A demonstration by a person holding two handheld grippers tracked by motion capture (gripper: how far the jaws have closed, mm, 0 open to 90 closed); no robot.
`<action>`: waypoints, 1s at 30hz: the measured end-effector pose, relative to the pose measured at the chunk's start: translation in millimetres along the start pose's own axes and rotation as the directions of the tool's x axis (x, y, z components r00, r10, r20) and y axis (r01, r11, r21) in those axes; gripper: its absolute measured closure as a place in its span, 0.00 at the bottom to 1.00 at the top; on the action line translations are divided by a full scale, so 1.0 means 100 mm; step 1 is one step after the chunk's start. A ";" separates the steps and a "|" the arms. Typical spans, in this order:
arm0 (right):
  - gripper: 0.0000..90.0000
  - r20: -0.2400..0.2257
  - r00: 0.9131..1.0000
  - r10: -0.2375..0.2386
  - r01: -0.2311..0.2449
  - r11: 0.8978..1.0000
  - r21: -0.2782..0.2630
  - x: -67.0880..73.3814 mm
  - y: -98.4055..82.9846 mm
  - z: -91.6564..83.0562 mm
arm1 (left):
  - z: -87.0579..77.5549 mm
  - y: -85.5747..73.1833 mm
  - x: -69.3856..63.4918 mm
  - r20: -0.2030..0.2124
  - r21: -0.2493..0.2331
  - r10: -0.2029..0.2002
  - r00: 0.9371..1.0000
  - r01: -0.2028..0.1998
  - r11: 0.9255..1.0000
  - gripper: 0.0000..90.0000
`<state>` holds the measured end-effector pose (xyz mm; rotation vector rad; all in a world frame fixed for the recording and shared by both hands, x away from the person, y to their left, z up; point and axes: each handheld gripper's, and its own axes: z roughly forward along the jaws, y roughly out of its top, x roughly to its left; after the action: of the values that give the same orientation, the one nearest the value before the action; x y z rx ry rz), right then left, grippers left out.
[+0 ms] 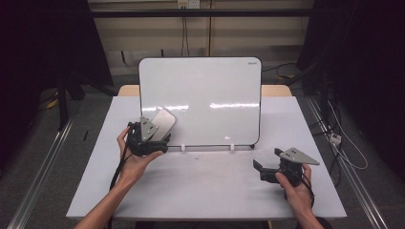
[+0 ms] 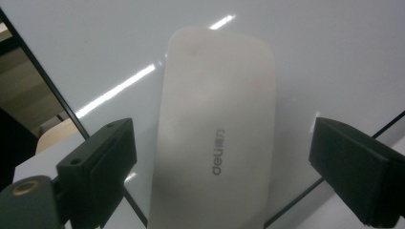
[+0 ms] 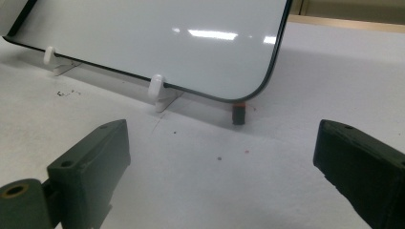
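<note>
A white whiteboard (image 1: 205,95) with a black rim stands tilted back on the white table (image 1: 200,191). A pale oval eraser (image 1: 165,121) marked "deli" rests flat against the board's lower left. My left gripper (image 1: 162,139) is open at the eraser. In the left gripper view the eraser (image 2: 215,133) lies between the two jaws of that gripper (image 2: 224,167), with a gap on each side. My right gripper (image 1: 266,160) is open and holds nothing, low over the table on the right. In the right gripper view that gripper (image 3: 224,162) faces the board's lower right corner (image 3: 267,81).
Two white clips (image 3: 155,86) (image 3: 49,53) hold the board's bottom edge. A small dark stub with a red top (image 3: 238,114) stands under the board's right corner. Cables trail on the floor (image 1: 344,143) to the right, and a wooden surface (image 1: 277,89) lies behind the board.
</note>
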<state>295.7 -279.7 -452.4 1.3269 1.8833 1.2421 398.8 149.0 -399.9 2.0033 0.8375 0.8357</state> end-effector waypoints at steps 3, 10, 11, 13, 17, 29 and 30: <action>0.06 0.003 1.000 0.000 0.000 1.000 0.002 -0.01 0.00 0.01 | -0.08 0.00 -0.02 0.038 0.010 -0.004 0.999 0.004 1.000 0.10; 0.06 0.002 1.000 -0.006 0.006 1.000 0.003 0.00 0.00 0.02 | -0.21 -0.06 0.04 0.085 0.008 -0.096 0.992 0.095 0.995 0.07; 0.06 0.003 1.000 -0.005 0.005 1.000 0.003 0.00 0.00 0.02 | -0.23 -0.06 0.04 0.090 0.005 -0.107 0.990 0.107 0.994 0.07; 0.06 0.002 1.000 -0.001 0.001 1.000 0.007 0.00 0.00 0.02 | -0.28 -0.07 0.06 0.115 -0.002 -0.133 0.984 0.134 0.991 0.06; 0.06 0.002 1.000 -0.001 0.001 1.000 0.007 0.00 0.00 0.02 | -0.40 -0.06 0.04 0.131 -0.017 -0.148 0.980 0.151 0.988 0.05; 0.06 0.007 1.000 0.003 -0.003 1.000 0.010 0.00 -0.01 0.02 | -0.53 -0.30 0.10 0.068 0.037 -0.217 0.974 0.215 0.976 0.05; 0.06 0.008 1.000 0.004 -0.004 1.000 0.009 0.00 -0.01 0.02 | -0.54 -0.33 0.10 0.065 0.042 -0.227 0.972 0.225 0.973 0.05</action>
<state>296.9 -279.3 -454.4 1.3390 1.8838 1.2300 353.5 194.3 -399.5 1.9107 1.0233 0.6216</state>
